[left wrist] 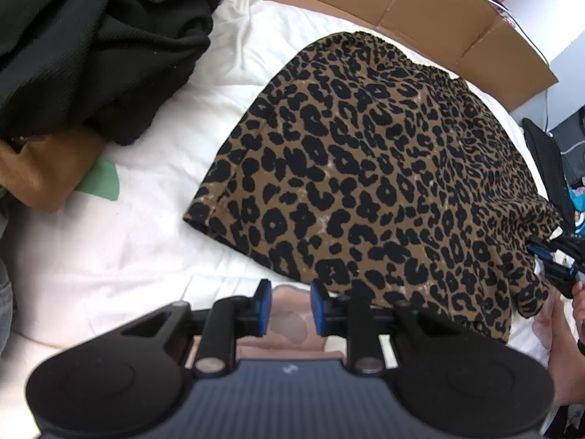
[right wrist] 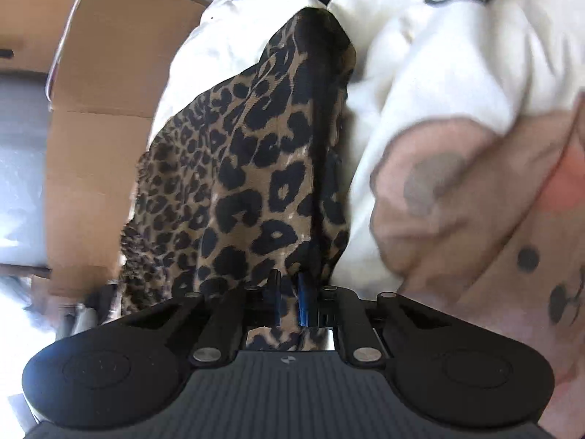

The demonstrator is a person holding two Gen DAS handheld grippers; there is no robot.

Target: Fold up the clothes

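Blue-padded fingers of the left gripper stand apart with nothing between them, hovering over white bedding just short of the near hem of the leopard-print skirt. That skirt is the landmark: it lies spread on the bedding, its gathered waistband toward the cardboard box beyond it, and a heap of black clothes lies well apart from its far-left side, on top of a tan garment.

At the skirt's near-right corner the right gripper is clenched on the cloth; from its own camera the leopard fabric rises from the pinched fingers in a taut ridge toward the bedding, so that corner seems lifted off the surface.

Judging from this, a fold of the skirt is in hand, with one corner gripped and the opposite near corner free. Whether this is an opening fold or a later one, the frames do not settle. The next move likely calls for the left gripper to close on the near-left hem corner, so both corners travel together and the fold edge stays straight.
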